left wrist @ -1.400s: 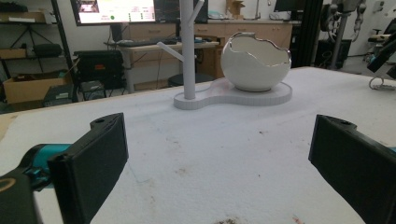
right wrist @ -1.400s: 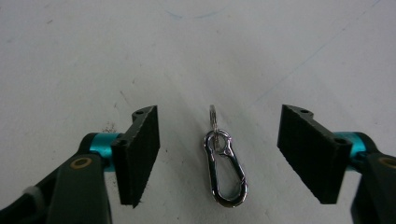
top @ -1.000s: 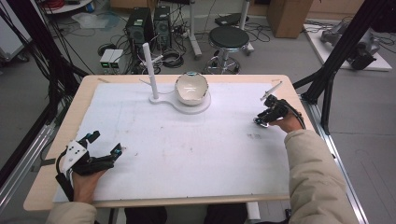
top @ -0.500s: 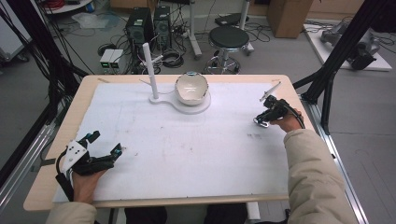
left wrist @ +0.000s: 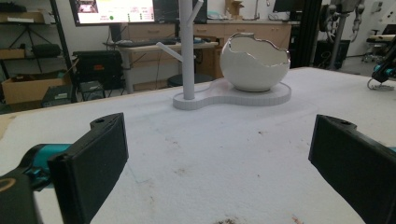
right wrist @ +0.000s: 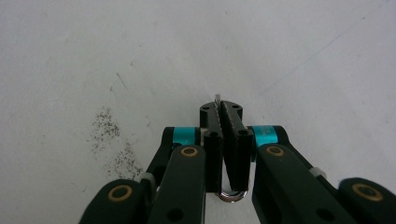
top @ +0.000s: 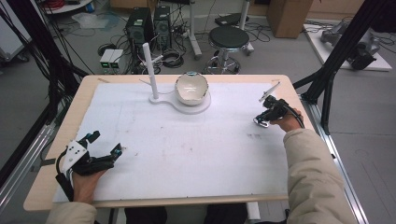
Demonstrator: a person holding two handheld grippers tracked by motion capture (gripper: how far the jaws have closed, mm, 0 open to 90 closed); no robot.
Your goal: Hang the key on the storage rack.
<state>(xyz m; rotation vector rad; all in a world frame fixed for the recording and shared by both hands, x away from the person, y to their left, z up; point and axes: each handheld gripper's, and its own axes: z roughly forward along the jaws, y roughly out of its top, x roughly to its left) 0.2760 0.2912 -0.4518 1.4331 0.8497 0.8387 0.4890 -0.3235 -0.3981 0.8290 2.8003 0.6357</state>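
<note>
My right gripper (right wrist: 220, 108) is tilted down at the white mat (top: 187, 149) near the table's right edge. Its jaws have just been closing and now pinch a small silver metal piece; its ring-shaped end (right wrist: 232, 195) pokes out below the pads and a thin tip (right wrist: 216, 98) shows above them. In the high view the right gripper (top: 262, 120) sits with that ring (top: 259, 123) at its tip. My left gripper (top: 106, 143) rests at the front left, jaws wide apart and empty. The left gripper view has its jaws (left wrist: 217, 135) framing bare mat.
A white stand (top: 189, 105) sits at the back middle, with an upright branched post (top: 150, 70) and a cracked-egg-shaped bowl (top: 191, 87). The post (left wrist: 187, 46) and bowl (left wrist: 254, 63) lie ahead of the left gripper. Dark specks (right wrist: 109, 135) mark the mat. Black frame bars flank the table.
The right gripper's jaws look closer together around the small metal piece than a second ago. Both hands have kept their places.
</note>
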